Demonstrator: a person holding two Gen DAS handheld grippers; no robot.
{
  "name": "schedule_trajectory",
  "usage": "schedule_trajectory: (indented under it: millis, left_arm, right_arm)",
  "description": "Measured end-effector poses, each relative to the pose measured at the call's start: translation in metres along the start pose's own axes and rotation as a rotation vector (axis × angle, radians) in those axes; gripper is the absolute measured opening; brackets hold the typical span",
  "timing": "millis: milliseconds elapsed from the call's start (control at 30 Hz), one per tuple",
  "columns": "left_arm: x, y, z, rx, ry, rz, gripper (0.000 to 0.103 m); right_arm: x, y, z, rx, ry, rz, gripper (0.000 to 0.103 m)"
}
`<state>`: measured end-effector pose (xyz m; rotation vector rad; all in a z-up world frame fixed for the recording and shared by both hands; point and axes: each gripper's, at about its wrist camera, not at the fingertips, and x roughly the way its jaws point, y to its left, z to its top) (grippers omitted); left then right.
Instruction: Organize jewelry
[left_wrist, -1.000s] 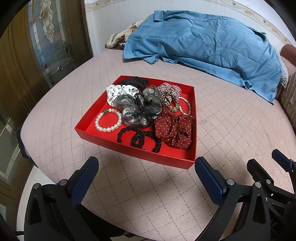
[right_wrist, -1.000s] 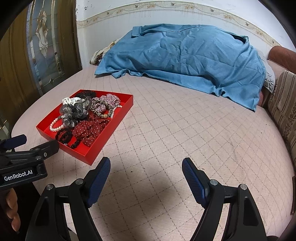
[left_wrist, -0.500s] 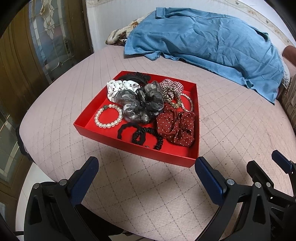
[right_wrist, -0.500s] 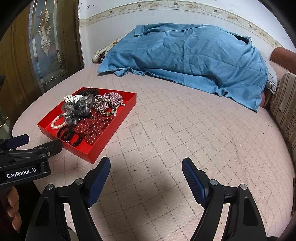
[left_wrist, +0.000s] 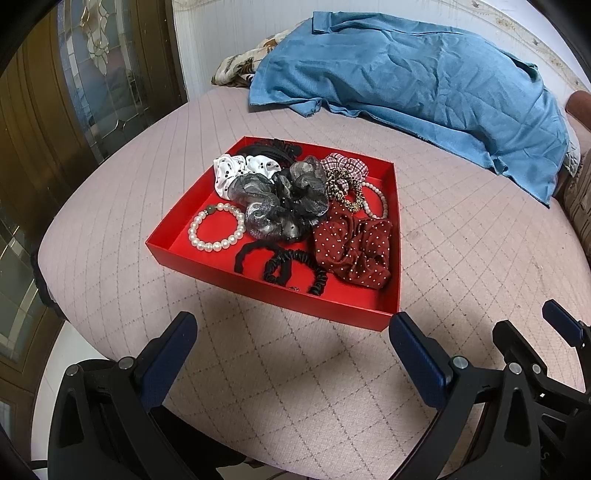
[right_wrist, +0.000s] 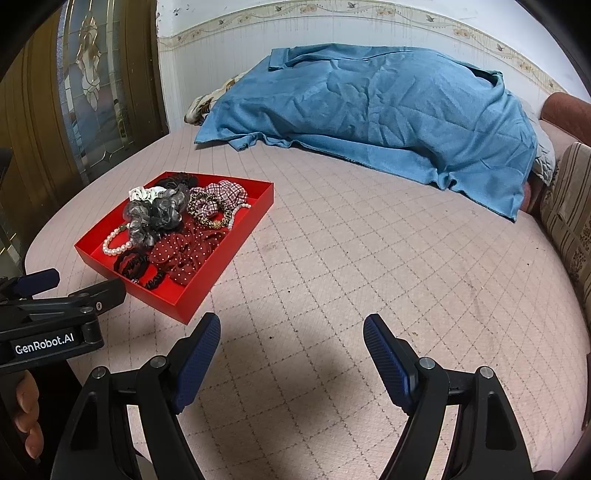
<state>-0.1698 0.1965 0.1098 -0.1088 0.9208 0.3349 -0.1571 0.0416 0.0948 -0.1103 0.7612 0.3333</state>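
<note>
Your left gripper (left_wrist: 291, 345) hangs with its blue-padded fingers (left_wrist: 168, 352) spread wide, nothing between them, poised over the pink quilted bedspread (left_wrist: 295, 387) just short of the near wall of the red tray (left_wrist: 258, 291). Your right gripper (right_wrist: 291, 352) is likewise wide apart and empty, over bare quilt to the right of the tray and apart from it; its pads (right_wrist: 197, 360) cast a shadow on the fabric.

Tray sits flat on the bed, toward the left edge. Contents, front to back in the left view: black hair ties (left_wrist: 280, 264) along the near wall; pearl bracelet (left_wrist: 216, 227) at near left; dark red dotted scrunchie (left_wrist: 352, 245) at near right; grey sheer scrunchie (left_wrist: 284, 201) heaped in the middle, overlapping its neighbours; white spotted scrunchie (left_wrist: 240, 171) behind it to the left; leopard-print scrunchie (left_wrist: 341, 188) and plaid scrunchie (left_wrist: 345, 164) at far right, with a second string of pearls (left_wrist: 380, 201) beside them.

Beyond the tray, a rumpled blue cloth (right_wrist: 369, 118) lies across the far side of the bed. A glazed wooden door (right_wrist: 92, 74) stands at left.
</note>
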Motion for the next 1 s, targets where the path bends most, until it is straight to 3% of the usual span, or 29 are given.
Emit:
schedule_trajectory:
  millis: [667,1000]
  left_arm:
    - [-0.001,-0.010,-0.001,0.032,0.015,0.012,0.103]
    - [-0.007,-0.052,0.020,0.103,0.002,-0.037,0.103]
  right_arm:
    - [0.004,-0.003,-0.004,0.018,0.011,0.032,0.084]
    - [-0.001,-0.042,-0.009,0.098,0.005,0.030,0.086]
